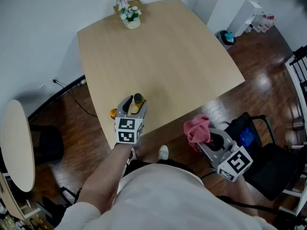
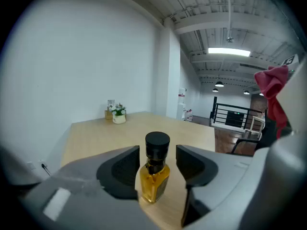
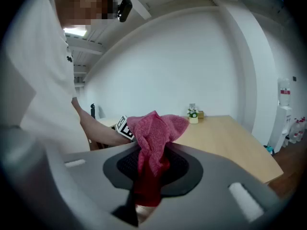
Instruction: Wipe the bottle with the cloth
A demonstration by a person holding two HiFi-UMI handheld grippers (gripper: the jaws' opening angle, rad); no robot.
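Head view: a pale wooden table [image 1: 182, 56] fills the middle. The bottle [image 1: 138, 99], with amber contents and a black cap, stands upright near the table's near-left edge. The left gripper [image 1: 134, 105] reaches over that edge with one jaw on each side of it. Its marker cube [image 1: 128, 130] carries black-and-white square patterns, not lettering. The right gripper [image 1: 211, 139] is off the table beside the near-right edge, well apart from the bottle, with the pink cloth [image 1: 197, 130] bunched at its tip. A small flower pot [image 1: 131, 18] sits at the far corner. The card [image 1: 121, 0] behind it has print too small to read. A black chair [image 1: 268, 166] stands to the right and a round side table [image 1: 17, 147] to the left.

Left gripper view: the jaws stand wide apart. The bottle [image 2: 154, 176] stands between them on the table, with a gap showing on either side of it. No label can be read on the side that shows. The cloth [image 2: 273, 87] appears at the right edge.

Right gripper view: the jaws are closed on the cloth [image 3: 156, 133], which bunches above them and hangs below. Beyond it are the person's forearm [image 3: 98, 131] and the left gripper's marker cube [image 3: 123, 127].
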